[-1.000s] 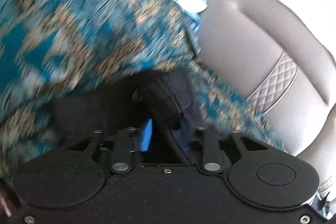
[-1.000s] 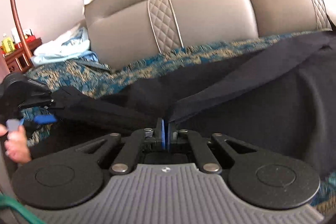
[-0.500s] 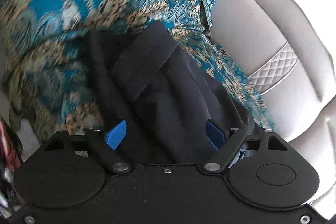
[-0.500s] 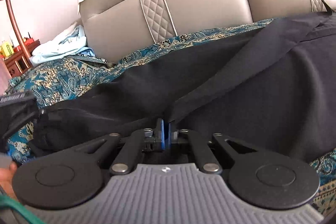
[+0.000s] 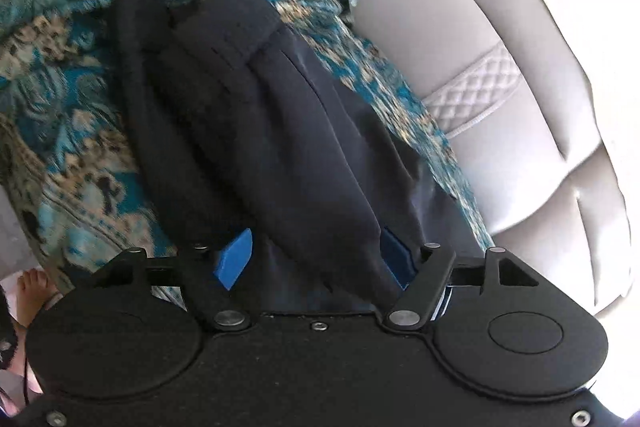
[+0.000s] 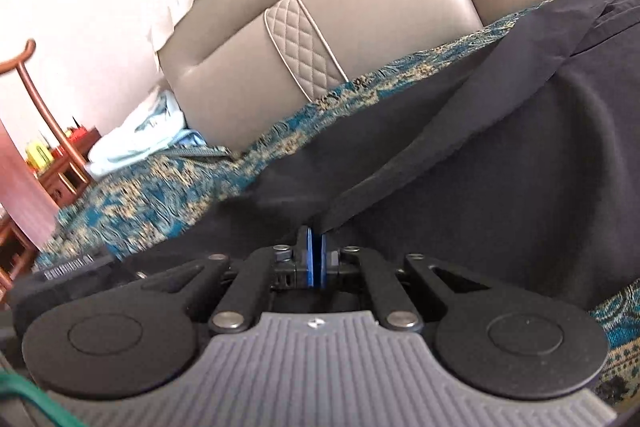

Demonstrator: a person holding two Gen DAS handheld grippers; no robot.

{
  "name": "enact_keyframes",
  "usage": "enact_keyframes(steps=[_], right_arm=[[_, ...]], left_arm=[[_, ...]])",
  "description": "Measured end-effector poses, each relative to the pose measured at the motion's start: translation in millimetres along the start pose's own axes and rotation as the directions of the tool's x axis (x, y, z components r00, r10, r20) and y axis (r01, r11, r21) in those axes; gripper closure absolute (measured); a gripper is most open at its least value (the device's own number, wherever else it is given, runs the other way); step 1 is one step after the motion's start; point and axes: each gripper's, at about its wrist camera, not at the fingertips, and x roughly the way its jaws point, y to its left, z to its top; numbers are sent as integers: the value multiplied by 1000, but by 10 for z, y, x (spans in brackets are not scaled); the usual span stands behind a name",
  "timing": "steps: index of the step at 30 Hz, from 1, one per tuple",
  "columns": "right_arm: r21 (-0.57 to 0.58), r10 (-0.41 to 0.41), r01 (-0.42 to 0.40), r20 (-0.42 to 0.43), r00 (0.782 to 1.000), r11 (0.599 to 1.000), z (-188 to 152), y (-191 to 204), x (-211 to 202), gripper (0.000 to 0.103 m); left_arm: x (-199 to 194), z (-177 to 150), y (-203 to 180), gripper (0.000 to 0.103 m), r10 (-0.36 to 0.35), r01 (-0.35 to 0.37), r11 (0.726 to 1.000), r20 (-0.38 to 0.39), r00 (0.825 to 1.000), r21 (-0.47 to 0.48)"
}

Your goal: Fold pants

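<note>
Two views show the dark navy pants (image 5: 280,131) spread over a teal-and-gold paisley bedspread (image 5: 68,75) at the foot of a beige padded headboard (image 5: 500,27). A second ago the left view showed the pants bunched tight at the fingers; now a long, loosely folded band of them runs up and to the left over the bedspread, its end lying flat. In the right view the pants (image 6: 500,167) cover the right half of the bedspread (image 6: 160,195), more of which shows now on the left, and the headboard (image 6: 360,11) tilts more steeply than before. A pale blue cloth (image 6: 140,143) lies by the headboard's left end. The left gripper (image 5: 316,255), a second ago clamped on the fabric, now stands well apart; its jaws are closing again, with cloth lying between the blue pads (image 5: 236,259) but not pressed by them. The right gripper (image 6: 315,255) stays pinched nearly flat on a raised fold of the pants, as before. A bare foot (image 5: 34,291) shows at the left view's lower edge.
</note>
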Motion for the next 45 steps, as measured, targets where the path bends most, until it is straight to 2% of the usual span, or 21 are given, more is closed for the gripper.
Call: enact_keyframes(steps=[4,5,6,7,9,10,12,14,16,17,21,25,28,34,38,40,41,42,43,45], right_arm=[[44,25,-25,2,1000,999,77,-5,-22,97],[54,31,-31,2,1000,998,90,-7,-28,97],[62,37,-37,0,999,997,96,-14,-37,97],[63,40,-39,-1,999,997,99,-19,-43,97],[49,33,-33,-8,999,998,73,-32,-43,97],[42,26,-25,-19,999,999,48,-50,-30,96],[60,18,-15,-58,998,998,-1,-117,25,82],[103,-2,10,-82,997,995,-61,-198,67,78],[151,-12,26,-95,995,988,-94,-298,118,67],[179,-10,26,-89,996,984,-97,-347,130,55],[224,-17,21,-22,1000,974,2,-452,150,39],[239,-73,64,31,997,969,172,-537,252,37],[275,-140,113,80,987,955,345,-661,343,37],[322,-330,263,177,927,910,778,-1013,473,37],[332,-431,357,185,883,873,1157,-1380,539,49],[325,-516,449,160,842,833,1356,-1552,599,49],[337,-559,491,142,817,803,1464,-1673,614,54],[359,-570,494,142,809,792,1552,-1785,597,59],[388,-582,497,140,801,777,1653,-1889,579,59],[422,-637,540,128,760,728,1876,-2063,529,57]], left_arm=[[107,-35,67,34,-58,52,993,-54,997,-105],[123,-37,77,35,-70,65,989,-33,997,-134],[126,-34,82,41,-71,70,986,-1,997,-151],[124,-23,82,49,-61,65,985,29,998,-161],[108,5,73,93,-1,17,987,104,995,-159],[93,13,65,98,32,-12,988,127,991,-153],[53,28,63,99,69,-43,989,182,981,-144],[1,26,50,99,112,-87,989,226,968,-118],[-27,54,20,99,140,-120,988,251,958,-93],[-37,76,18,99,141,-123,989,249,958,-86],[-13,53,51,99,146,-128,988,236,961,-90],[31,45,104,99,162,-144,985,224,961,-93],[72,60,131,99,174,-156,983,217,961,-97],[113,111,203,99,196,-176,978,206,959,-113],[139,130,216,99,201,-183,978,204,958,-104],[149,123,196,99,208,-193,977,209,956,-90],[157,121,187,99,212,-199,976,211,954,-84],[165,130,182,99,214,-202,976,211,954,-81],[172,134,178,99,217,-205,976,211,953,-81],[183,147,176,99,219,-207,975,209,953,-80]])
